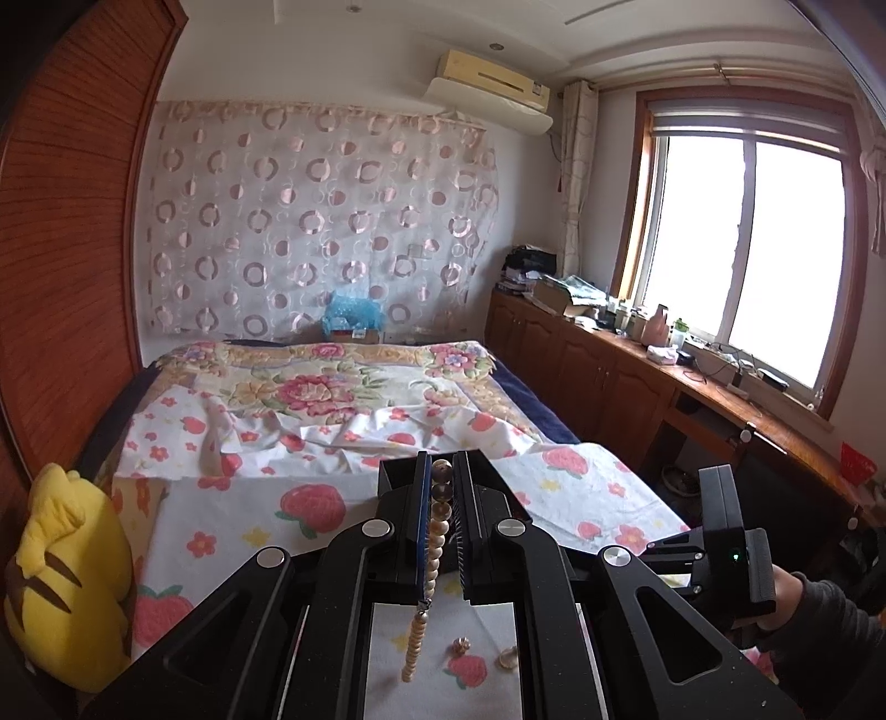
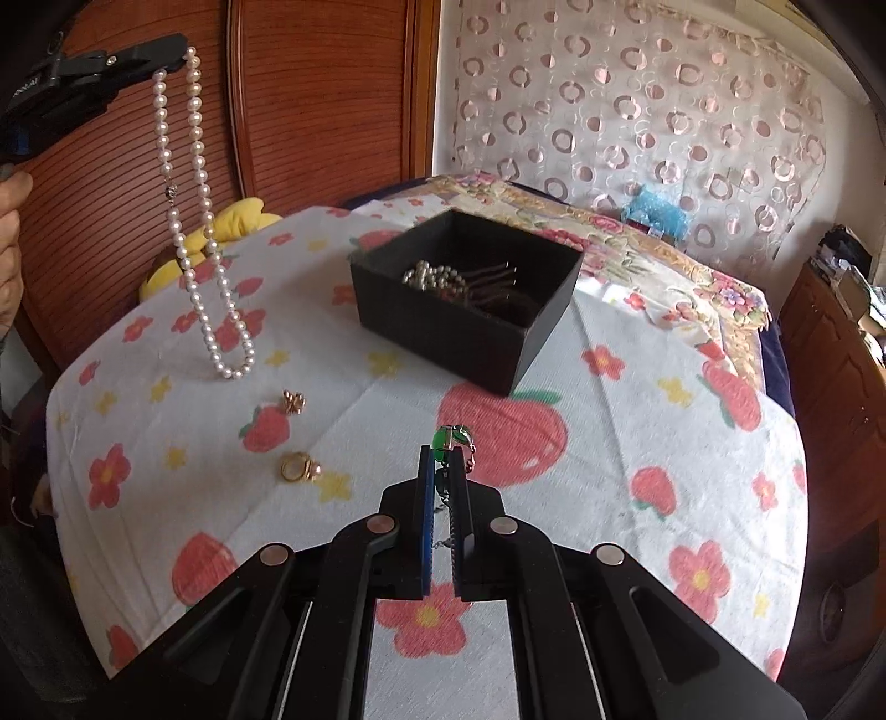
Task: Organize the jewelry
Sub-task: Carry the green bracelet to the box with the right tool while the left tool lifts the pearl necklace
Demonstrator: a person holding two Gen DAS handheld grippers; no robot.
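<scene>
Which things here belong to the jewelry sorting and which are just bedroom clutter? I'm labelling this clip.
Part of the job:
- pearl necklace, hanging from the left gripper
- green-stone piece, pinched in the right gripper
- black box already holding jewelry
- gold ring
- small gold ornament

Lying about:
- yellow plush toy
- floral bedspread
- blue bag

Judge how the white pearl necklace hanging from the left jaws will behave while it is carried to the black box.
The white pearl necklace hangs in a long limp loop, so it will probably swing. Pinched only at the top by the left gripper, its round beads may slip. It should pool in the black box.
</scene>
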